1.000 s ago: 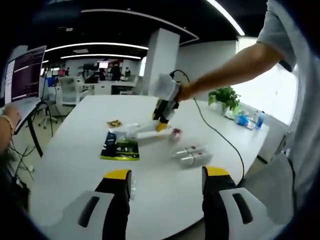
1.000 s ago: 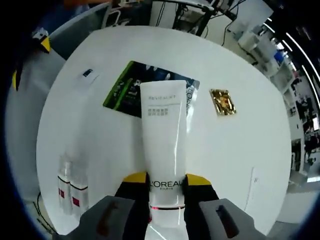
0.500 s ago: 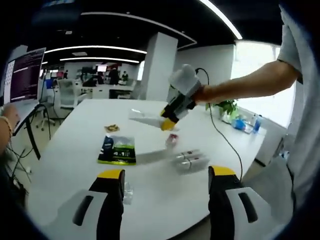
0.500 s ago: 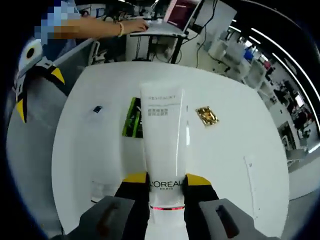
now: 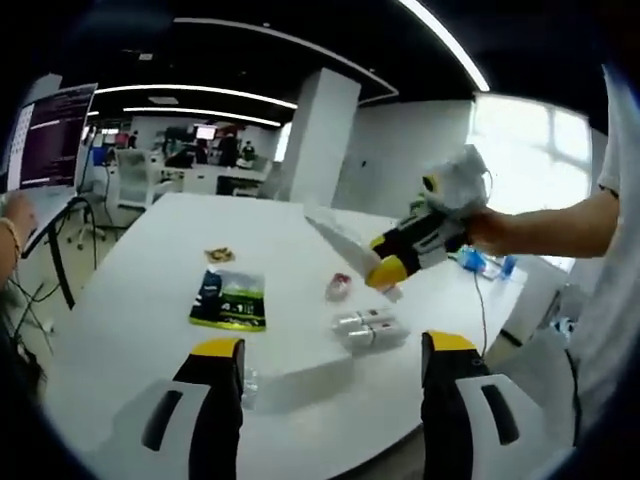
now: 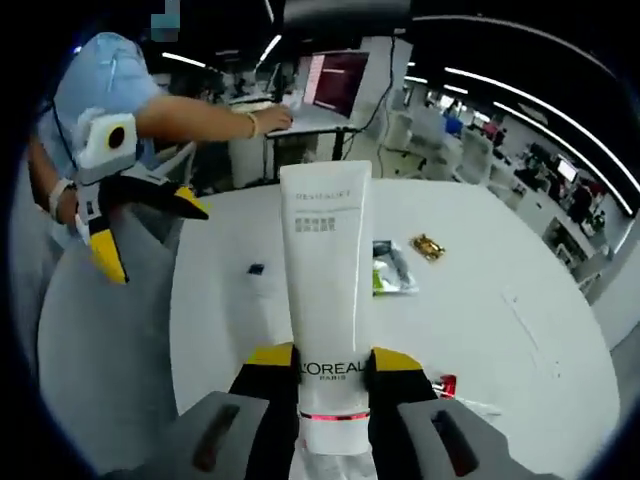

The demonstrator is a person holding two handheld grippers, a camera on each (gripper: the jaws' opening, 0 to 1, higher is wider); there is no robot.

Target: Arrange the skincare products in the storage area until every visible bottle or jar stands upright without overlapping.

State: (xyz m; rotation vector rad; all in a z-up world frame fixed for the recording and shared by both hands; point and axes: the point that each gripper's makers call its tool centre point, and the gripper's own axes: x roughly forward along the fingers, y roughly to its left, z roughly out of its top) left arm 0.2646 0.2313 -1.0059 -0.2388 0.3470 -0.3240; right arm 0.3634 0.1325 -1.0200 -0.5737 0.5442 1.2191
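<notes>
My right gripper is shut on a white L'Oreal tube, gripped near its cap end and held in the air above the white table. In the left gripper view that tube slants up and left from the right gripper, over the table's far right. Two small clear bottles lie side by side on the table, and a small red-capped item sits just beyond them. My left gripper stands open near the front edge, holding nothing; the right gripper view shows it at the left.
A green packet and a gold sachet lie left of centre on the table. A small clear item rests by my left jaw. A person works at a laptop behind the table. A potted plant and bottles stand at the far right.
The right gripper has lifted the tube off the table and swung it up and right. My left gripper stays open and has shifted slightly.
</notes>
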